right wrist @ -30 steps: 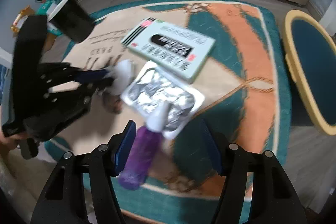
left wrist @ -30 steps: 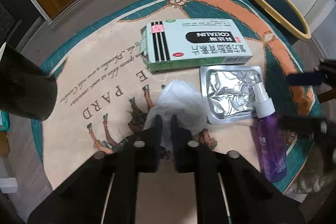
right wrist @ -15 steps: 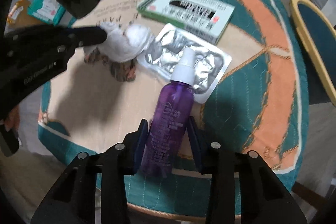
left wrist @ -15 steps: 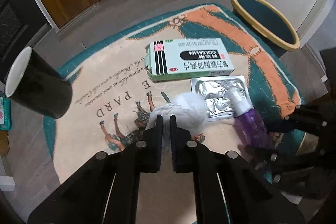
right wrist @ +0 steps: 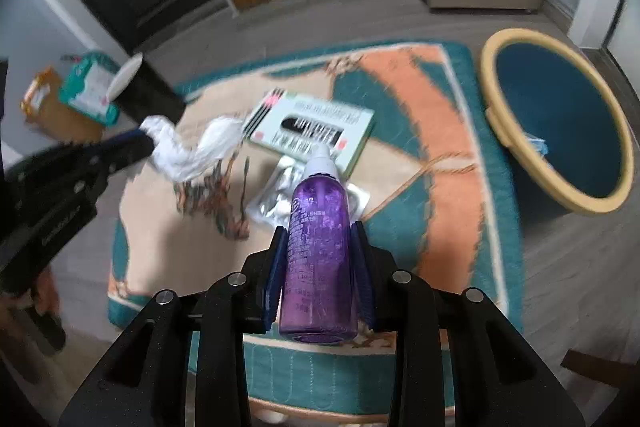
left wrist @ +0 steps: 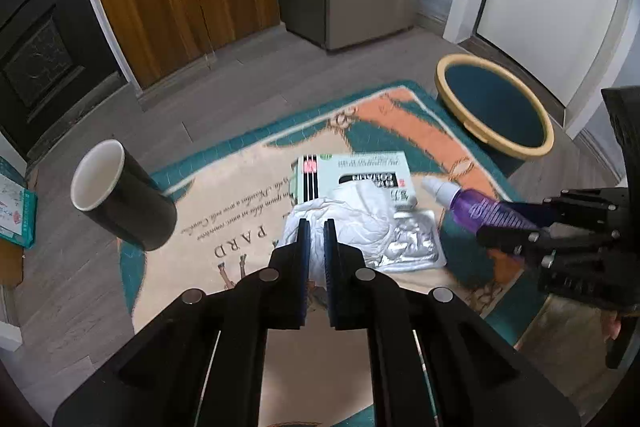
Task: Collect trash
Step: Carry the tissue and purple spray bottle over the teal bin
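The left gripper (left wrist: 313,223) is clenched on a crumpled white tissue (left wrist: 352,215), lifted clear of the patterned rug (left wrist: 248,187). The right gripper (right wrist: 318,227) has its pads pressed on a purple spray bottle (right wrist: 318,251), also held above the rug, white nozzle pointing away. Below them on the rug lie a pale green medicine box (right wrist: 312,127) and a silver foil pack (right wrist: 272,203). A black cup (left wrist: 120,203) stands at the rug's left edge, and a blue bin with a yellow rim (right wrist: 560,131) sits off its right side.
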Tool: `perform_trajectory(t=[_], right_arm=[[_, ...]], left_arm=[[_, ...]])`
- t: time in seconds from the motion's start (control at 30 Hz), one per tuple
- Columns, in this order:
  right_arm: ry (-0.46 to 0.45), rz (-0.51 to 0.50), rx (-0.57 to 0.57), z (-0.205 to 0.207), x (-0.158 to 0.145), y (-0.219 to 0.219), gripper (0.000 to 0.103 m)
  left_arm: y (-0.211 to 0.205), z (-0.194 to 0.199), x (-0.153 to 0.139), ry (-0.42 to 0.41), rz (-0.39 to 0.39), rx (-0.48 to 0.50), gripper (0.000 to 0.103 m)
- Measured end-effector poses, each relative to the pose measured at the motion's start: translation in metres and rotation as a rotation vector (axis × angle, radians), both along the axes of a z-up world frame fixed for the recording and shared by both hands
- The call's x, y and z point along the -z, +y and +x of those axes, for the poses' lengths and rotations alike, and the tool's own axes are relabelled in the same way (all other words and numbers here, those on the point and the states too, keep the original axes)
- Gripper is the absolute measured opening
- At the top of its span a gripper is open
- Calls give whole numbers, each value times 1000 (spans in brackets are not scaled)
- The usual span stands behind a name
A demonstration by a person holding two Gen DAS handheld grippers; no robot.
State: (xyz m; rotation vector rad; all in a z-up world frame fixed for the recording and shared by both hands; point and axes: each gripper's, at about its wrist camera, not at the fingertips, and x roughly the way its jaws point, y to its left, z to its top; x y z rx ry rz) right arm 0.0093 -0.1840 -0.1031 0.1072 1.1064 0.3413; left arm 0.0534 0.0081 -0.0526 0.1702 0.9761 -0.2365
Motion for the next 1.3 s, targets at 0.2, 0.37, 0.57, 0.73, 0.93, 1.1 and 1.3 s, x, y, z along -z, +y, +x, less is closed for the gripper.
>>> perform_trajectory(t=[0.2,0.37,0.57,0.73,0.93,1.1,1.3], right_arm=[[-88,31,52,15,-36,-33,33],[-164,74,110,32,-68,-65,33],[-211,89,206,55,-86,-117,33],[-212,84,313,70,-74,-171,33],[-127,108,450,86,-37,-223,33],[-98,114,487,96,-24,-249,33],[-48,111,508,105,-5,-268,33]], left_arm=[[-10,1,-29,-52,-11,-9,6],[-29,10,-53,-94,2,15,6],[-65,23,-79,-146,-13,66,6],[-105,32,-84,-146,-52,127,6],[-160,45,-67,-116,-43,218,6],[-199,59,-48,-80,-19,272,6],[-238,85,-30,-28,-19,286,6]])
